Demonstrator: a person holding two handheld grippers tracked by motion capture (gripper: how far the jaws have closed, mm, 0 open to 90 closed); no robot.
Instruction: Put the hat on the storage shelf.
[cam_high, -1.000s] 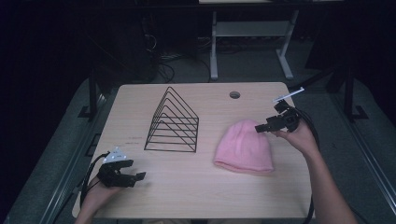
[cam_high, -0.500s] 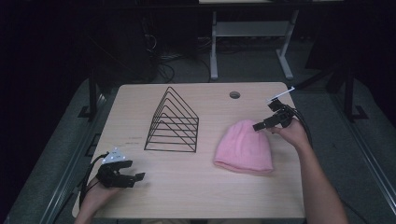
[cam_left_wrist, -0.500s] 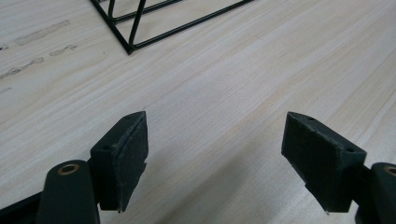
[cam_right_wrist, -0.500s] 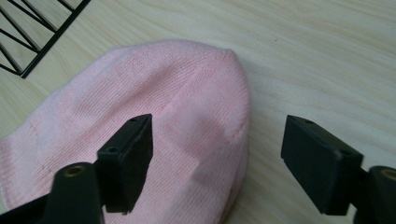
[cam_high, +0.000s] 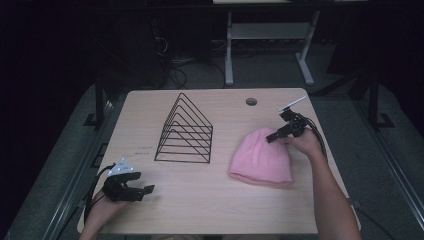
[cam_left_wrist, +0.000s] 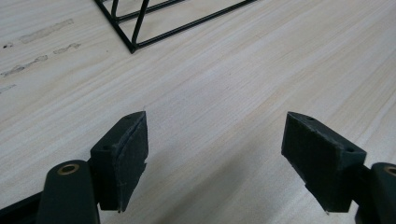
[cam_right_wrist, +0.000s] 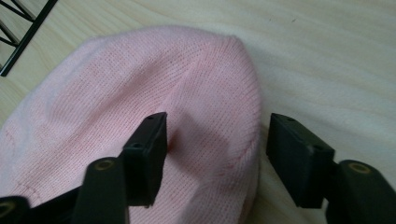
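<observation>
Reaching across a pale wooden table (cam_high: 200, 200), a person holds the right gripper (cam_high: 276, 136) at the crown of a pink knit hat (cam_high: 262, 157), which lies flat on the right half of the tabletop, just beside a black wire rack (cam_high: 184, 131). The risk from here, on these pictures alone, is a shallow bite: the soft knit could bunch or slide along the smooth wood as the jaws close, leaving only a thin fold that slips free when lifted. A dragged hat could also snag on the rack's wire foot. In the right gripper view, the jaws stand well apart over the hat's rounded end, one pad (cam_right_wrist: 149, 149) pressing a small dimple into the fabric, the other off the hat's edge above bare wood. Nothing is gripped. The left gripper (cam_high: 142, 190) rests near the table's front left corner, jaws spread wide and empty, well apart from the hat.
</observation>
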